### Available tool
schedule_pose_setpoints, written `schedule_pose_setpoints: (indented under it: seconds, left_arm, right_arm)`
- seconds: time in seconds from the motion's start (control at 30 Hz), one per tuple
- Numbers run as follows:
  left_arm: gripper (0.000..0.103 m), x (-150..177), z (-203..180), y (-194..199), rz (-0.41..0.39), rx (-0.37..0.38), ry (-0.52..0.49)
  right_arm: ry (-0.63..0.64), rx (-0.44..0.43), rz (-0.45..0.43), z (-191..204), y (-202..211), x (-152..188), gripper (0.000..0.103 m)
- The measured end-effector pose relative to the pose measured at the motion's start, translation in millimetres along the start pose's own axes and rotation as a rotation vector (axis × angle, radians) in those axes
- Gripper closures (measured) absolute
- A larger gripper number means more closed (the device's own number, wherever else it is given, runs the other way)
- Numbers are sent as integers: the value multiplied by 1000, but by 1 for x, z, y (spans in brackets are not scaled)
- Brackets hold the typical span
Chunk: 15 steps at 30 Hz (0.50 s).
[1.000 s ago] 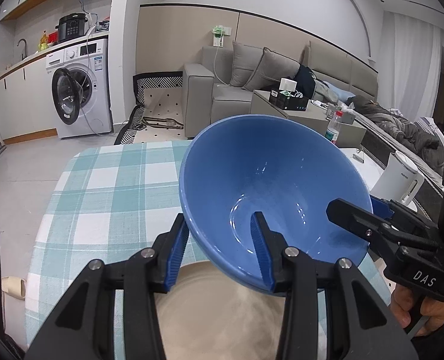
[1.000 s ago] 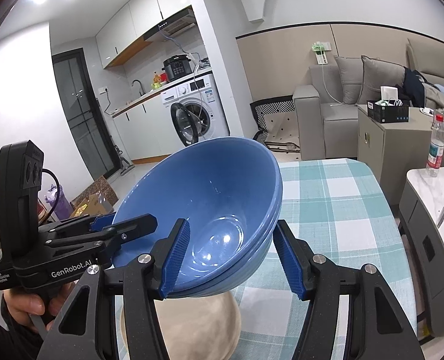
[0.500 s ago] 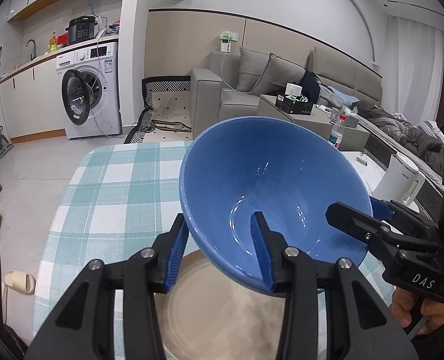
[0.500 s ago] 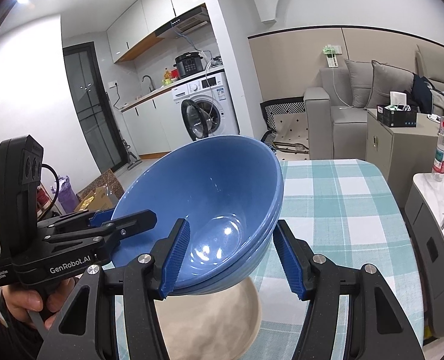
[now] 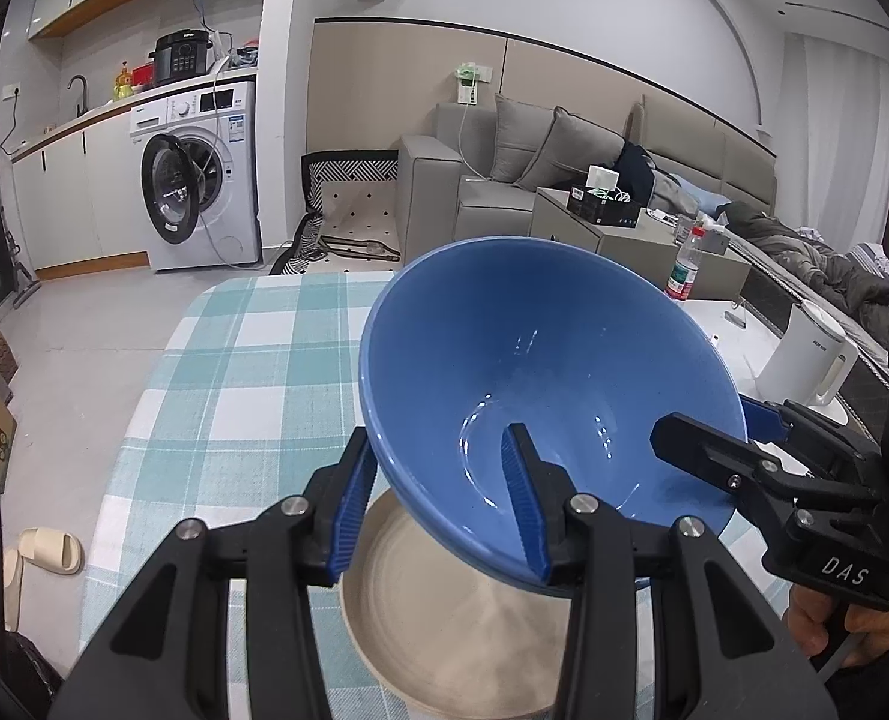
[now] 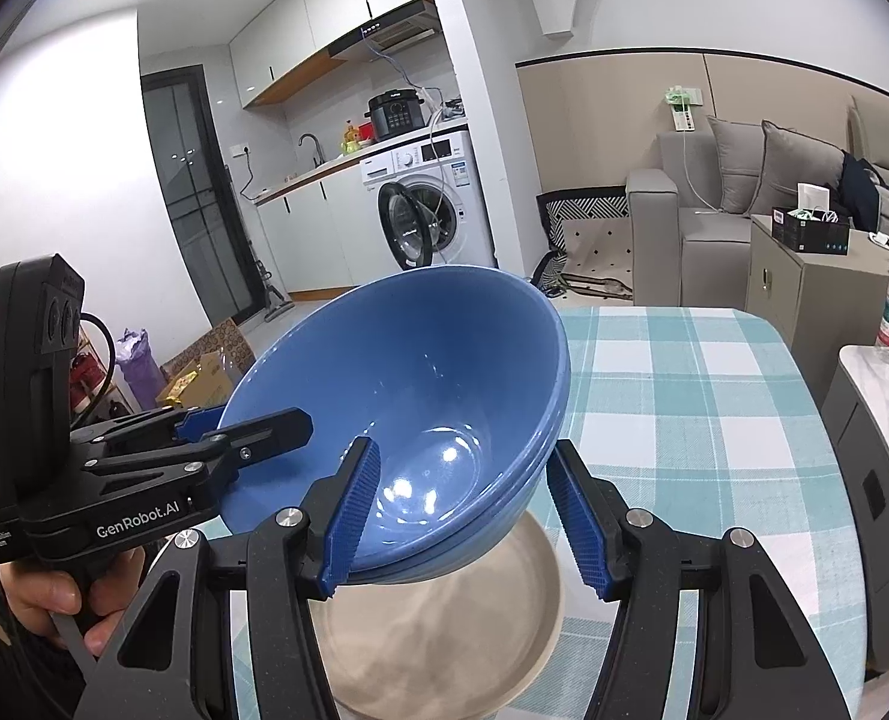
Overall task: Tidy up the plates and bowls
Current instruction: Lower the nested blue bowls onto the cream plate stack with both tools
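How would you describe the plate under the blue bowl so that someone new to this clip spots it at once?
Start at the table with the teal-and-white checked cloth. At its near end lies a round beige plate, flat on the cloth, directly below the blue bowl held in the air. It is the only pale, shallow dish there; the bowl is deep and glossy blue.

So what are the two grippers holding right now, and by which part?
Both hold the blue bowl by its rim: left gripper on the near edge, right gripper on the opposite side, one finger inside, one outside.

Home: washing machine (image 5: 204, 180), sofa (image 5: 504, 180), kitchenette.
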<state>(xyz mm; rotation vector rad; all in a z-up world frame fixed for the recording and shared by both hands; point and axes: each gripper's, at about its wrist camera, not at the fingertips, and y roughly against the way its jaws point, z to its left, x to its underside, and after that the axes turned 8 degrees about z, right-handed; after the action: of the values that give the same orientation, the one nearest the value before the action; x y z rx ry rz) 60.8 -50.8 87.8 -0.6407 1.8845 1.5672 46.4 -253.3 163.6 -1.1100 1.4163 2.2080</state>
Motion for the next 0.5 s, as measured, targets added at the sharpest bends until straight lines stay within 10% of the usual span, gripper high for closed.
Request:
schedule_pose_setpoints:
  seconds: [0.5]
  left_arm:
    - [61,22,12,-4,20,-27,6]
  right_arm:
    - [25,6,45,19,-16,15,43]
